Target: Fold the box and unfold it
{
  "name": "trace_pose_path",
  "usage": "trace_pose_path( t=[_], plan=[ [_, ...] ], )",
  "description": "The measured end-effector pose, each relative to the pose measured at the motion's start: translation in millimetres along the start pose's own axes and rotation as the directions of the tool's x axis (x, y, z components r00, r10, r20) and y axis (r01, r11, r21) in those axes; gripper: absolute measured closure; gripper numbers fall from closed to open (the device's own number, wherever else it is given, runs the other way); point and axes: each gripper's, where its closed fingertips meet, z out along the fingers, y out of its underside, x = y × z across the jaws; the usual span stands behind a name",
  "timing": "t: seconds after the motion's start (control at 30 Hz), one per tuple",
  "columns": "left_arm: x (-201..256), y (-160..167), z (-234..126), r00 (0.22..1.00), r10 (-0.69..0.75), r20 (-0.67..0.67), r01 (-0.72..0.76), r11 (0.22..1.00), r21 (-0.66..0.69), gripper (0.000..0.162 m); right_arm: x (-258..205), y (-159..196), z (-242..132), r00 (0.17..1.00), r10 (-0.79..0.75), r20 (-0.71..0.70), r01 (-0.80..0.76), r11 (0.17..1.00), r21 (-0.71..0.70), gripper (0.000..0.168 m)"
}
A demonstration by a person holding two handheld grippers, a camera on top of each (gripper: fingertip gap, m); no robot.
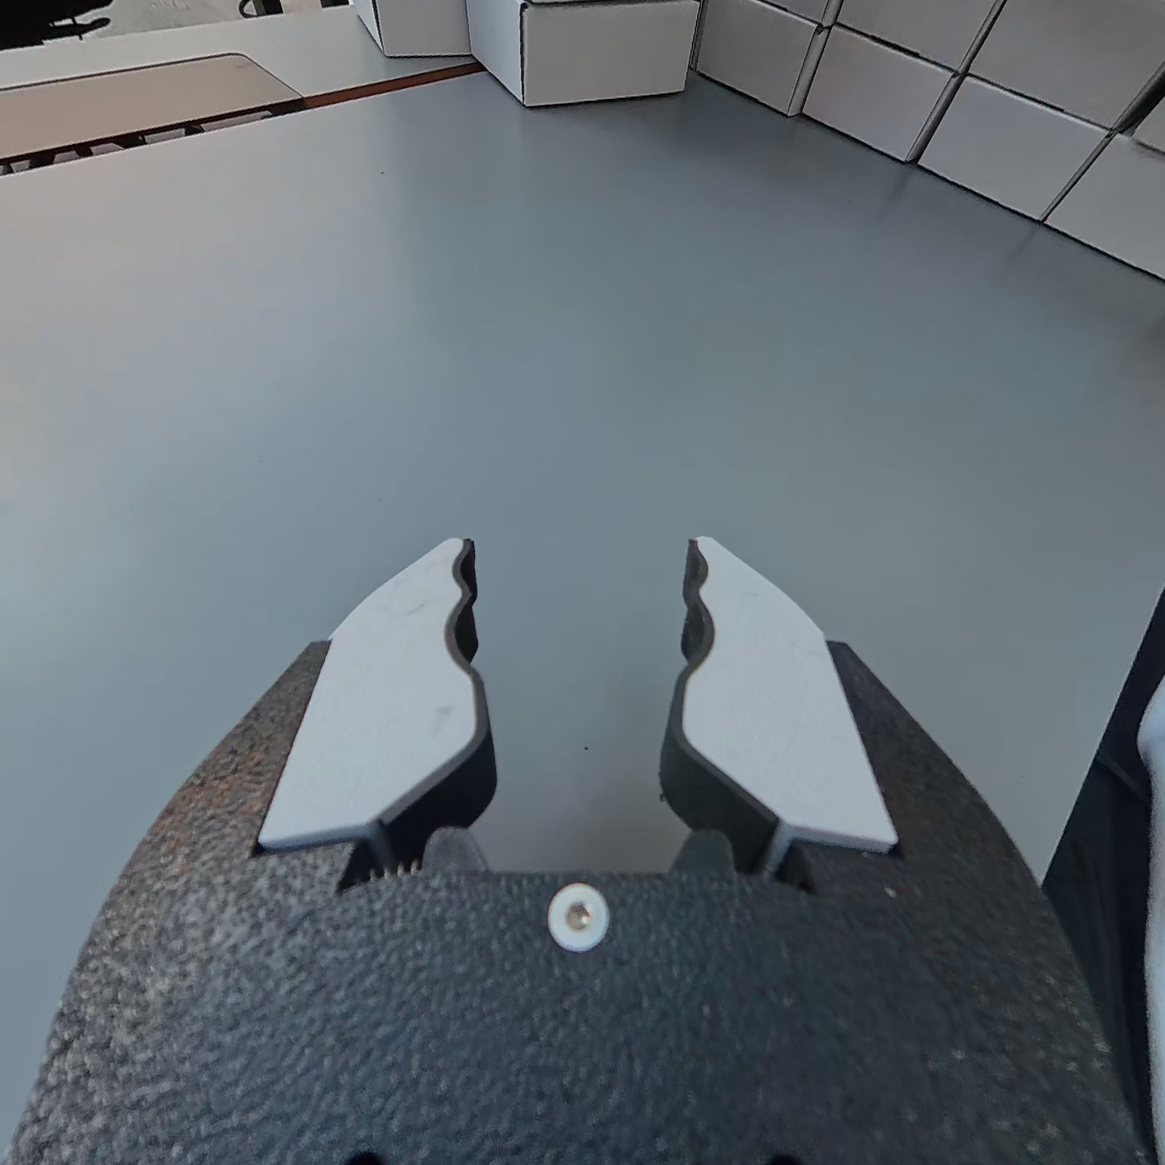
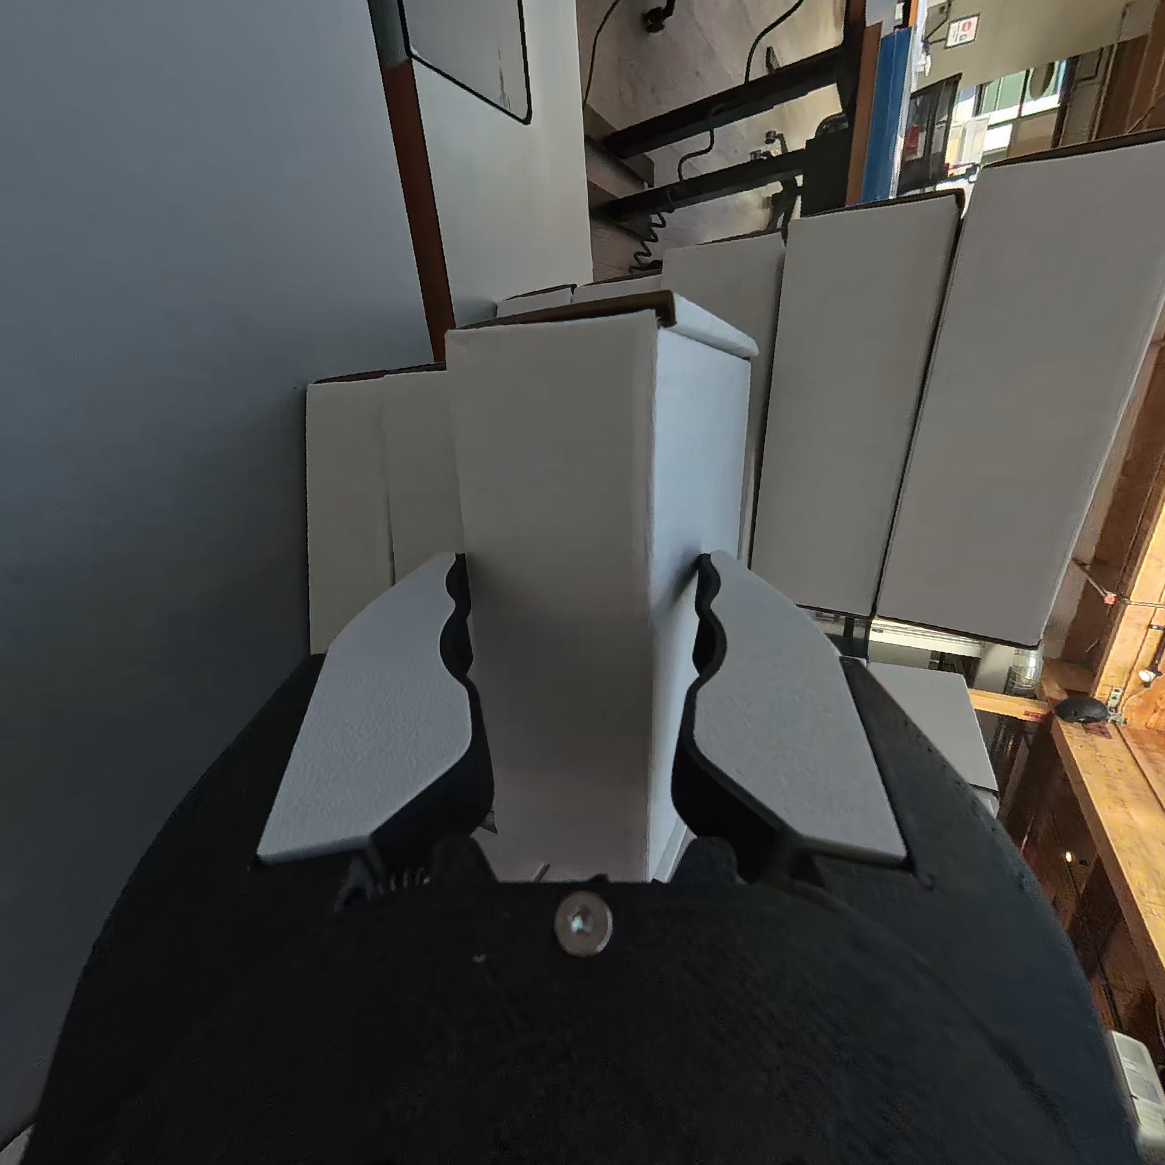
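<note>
A white folded cardboard box (image 2: 555, 536) lies lengthwise between the fingers of my right gripper (image 2: 583, 561), its near end deep in the throat. The gripper is rolled on its side and its jaws stand wide, one on each side of the box. The left fingertip (image 2: 441, 586) is against the box face. I cannot tell if the right fingertip (image 2: 725, 592) touches. My left gripper (image 1: 580, 548) is open and empty, hovering over bare grey table (image 1: 504, 353), far from any box.
More white boxes stand stacked behind the held-between one (image 2: 851, 410) and a flat one lies beside it (image 2: 347, 504). In the left wrist view, stacked white boxes (image 1: 945, 94) line the table's far right edge, with one box (image 1: 605, 50) at the far middle.
</note>
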Motion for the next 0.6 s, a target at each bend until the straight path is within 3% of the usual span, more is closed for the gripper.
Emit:
trace_pose_path(
  t=[0.43, 0.6],
  plan=[
    [6, 3, -3, 1.000, -0.001, -0.031, 0.001, 1.000, -0.008, 0.099, 2, -4, -5, 0.979, 0.151, 0.134, -0.147, 0.988, -0.038, 0.106],
    [7, 4, -2, 0.999, 0.002, -0.033, -0.002, 1.000, -0.015, 0.099, 9, -1, 4, 0.975, 0.193, 0.112, -0.186, 0.980, -0.070, 0.108]
  ],
)
